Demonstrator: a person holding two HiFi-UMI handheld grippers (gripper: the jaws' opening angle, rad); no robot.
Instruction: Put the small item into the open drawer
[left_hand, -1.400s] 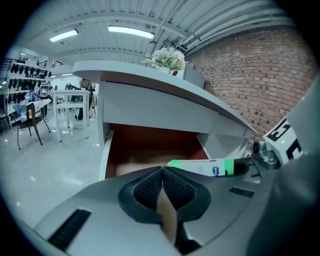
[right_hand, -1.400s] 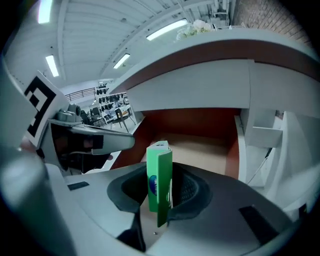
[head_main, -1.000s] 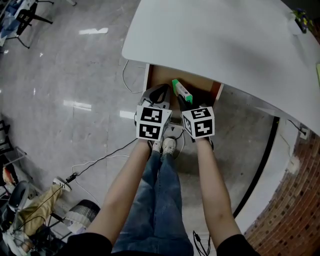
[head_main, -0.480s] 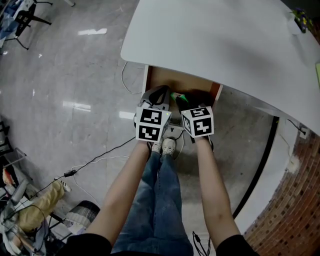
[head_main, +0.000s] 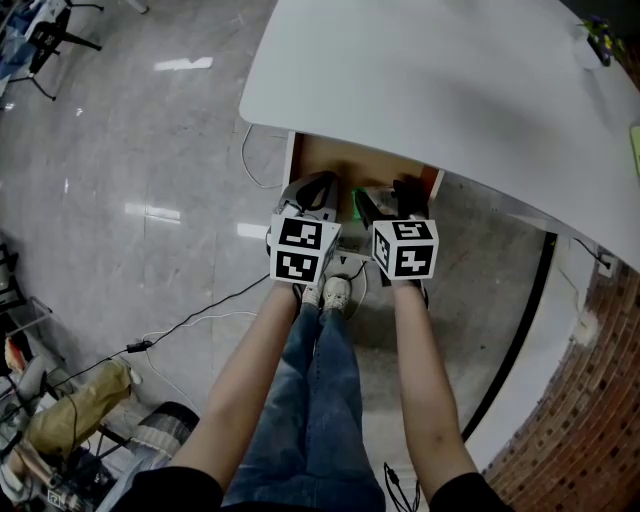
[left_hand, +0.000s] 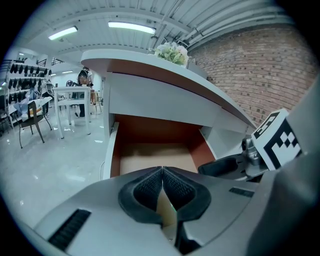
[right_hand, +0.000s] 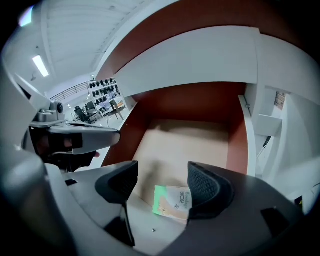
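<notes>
The small item, a green and beige packet (right_hand: 172, 201), lies flat on the floor of the open wooden drawer (right_hand: 185, 137), near its front. My right gripper (right_hand: 162, 182) hovers just above the packet. Its jaws are opening, stand wide apart, and neither pad touches the packet. In the head view the packet (head_main: 357, 205) shows as a green sliver beside the right gripper (head_main: 385, 197), inside the drawer (head_main: 300, 160). My left gripper (head_main: 312, 190) hangs over the drawer's left front, its pads (left_hand: 150, 189) pressed together with nothing between them.
The drawer hangs under a curved white desk top (head_main: 430, 80). Cables (head_main: 200, 320) trail over the glossy grey floor at the left. A brick wall (head_main: 590, 400) rises at the right. The person's shoes (head_main: 335, 290) stand just before the drawer front.
The right gripper carried the green packet from above the drawer down into it, then its jaws spread and the packet now lies loose on the drawer floor. The left gripper stayed put.
</notes>
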